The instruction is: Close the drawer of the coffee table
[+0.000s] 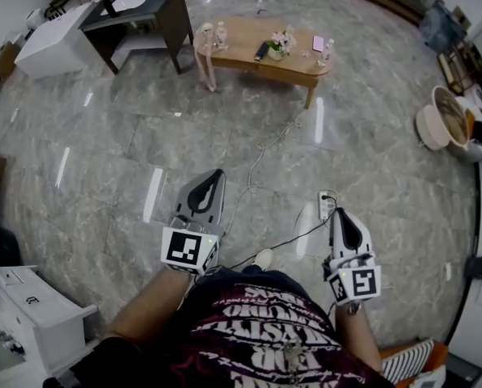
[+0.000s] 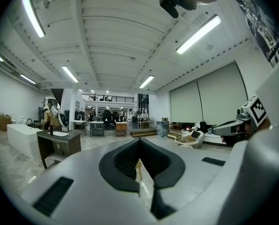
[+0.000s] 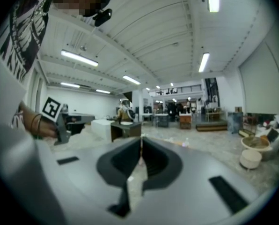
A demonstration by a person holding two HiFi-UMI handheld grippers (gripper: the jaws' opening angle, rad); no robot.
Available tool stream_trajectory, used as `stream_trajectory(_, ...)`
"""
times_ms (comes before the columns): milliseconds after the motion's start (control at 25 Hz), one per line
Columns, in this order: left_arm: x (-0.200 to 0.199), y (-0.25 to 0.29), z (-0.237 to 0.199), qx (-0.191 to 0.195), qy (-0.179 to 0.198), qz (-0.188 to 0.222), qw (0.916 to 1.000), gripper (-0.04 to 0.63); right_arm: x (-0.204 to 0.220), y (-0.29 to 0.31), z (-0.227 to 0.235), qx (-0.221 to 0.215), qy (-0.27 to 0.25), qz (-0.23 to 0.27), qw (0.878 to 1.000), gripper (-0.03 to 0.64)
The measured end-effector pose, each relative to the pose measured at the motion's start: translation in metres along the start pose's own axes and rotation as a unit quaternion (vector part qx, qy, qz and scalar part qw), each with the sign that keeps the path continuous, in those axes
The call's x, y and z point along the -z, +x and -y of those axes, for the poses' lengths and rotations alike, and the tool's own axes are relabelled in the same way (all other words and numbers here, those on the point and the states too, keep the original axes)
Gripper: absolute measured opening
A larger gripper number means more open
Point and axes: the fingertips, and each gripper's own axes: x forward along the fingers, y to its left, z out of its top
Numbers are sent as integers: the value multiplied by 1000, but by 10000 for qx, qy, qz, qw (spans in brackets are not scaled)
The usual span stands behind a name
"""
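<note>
The wooden coffee table (image 1: 257, 51) stands far ahead across the marble floor, with a small flower pot, a phone and bottles on top. From here I cannot make out its drawer. My left gripper (image 1: 217, 175) is held level in front of the person's body, jaws shut and empty. My right gripper (image 1: 339, 212) is beside it to the right, also shut and empty. In the left gripper view the left gripper (image 2: 139, 142) has its pads closed together, and a pale table leg (image 2: 138, 168) shows behind them. The right gripper (image 3: 141, 142) likewise shows its pads meeting.
A dark desk (image 1: 144, 18) and a white cabinet (image 1: 55, 43) stand left of the table. A white drawer unit (image 1: 31, 314) is at the lower left. A cable and power strip (image 1: 326, 204) lie on the floor ahead. Round baskets (image 1: 443, 120) sit at the right.
</note>
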Motion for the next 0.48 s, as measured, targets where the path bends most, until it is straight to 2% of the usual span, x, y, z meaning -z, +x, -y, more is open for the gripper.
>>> stream_trajectory(200, -10, 15, 12, -214, -52, 103, 9997, 23, -13, 12, 19, -376, -72, 193, 9991, 35)
stream_trajectory(480, 7, 23, 7, -321, -76, -187, 9993, 23, -5, 35, 30, -529, 221, 197, 9982, 35)
